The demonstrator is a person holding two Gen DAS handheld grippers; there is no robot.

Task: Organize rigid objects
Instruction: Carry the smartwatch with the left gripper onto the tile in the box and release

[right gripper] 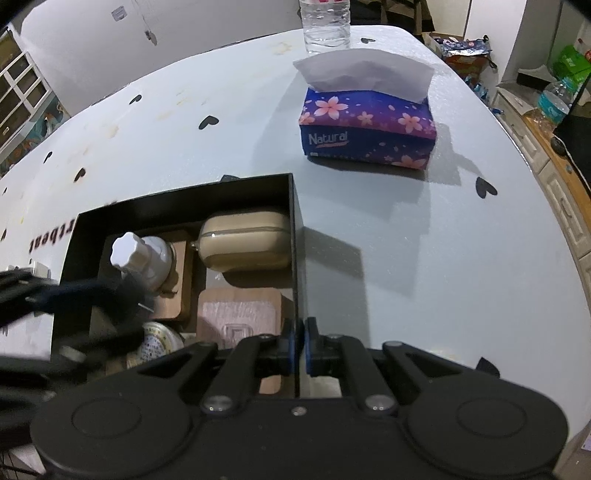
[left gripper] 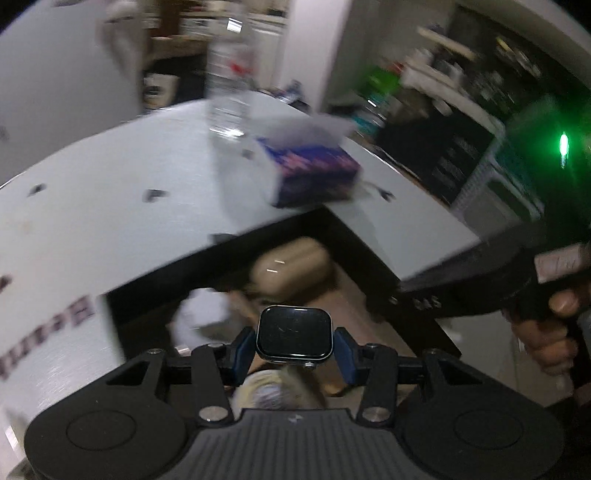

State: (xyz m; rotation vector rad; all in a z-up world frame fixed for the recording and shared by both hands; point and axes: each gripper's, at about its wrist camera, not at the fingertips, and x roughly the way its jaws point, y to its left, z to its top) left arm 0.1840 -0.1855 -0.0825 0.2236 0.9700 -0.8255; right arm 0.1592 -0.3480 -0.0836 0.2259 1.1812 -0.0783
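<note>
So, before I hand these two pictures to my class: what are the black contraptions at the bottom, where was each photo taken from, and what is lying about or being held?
Each black contraption is a hand-held claw with a camera looking along its two fingers; a person carries one in each hand.

The blurred picture comes from the left claw. It grips a smartwatch above an open black box.

The sharp picture comes from the right claw, which is shut on the black box's side wall. Inside the box are a beige case, a white-capped bottle and a small round tin.

On the pale table are a flowered tissue pack and a clear water bottle.
</note>
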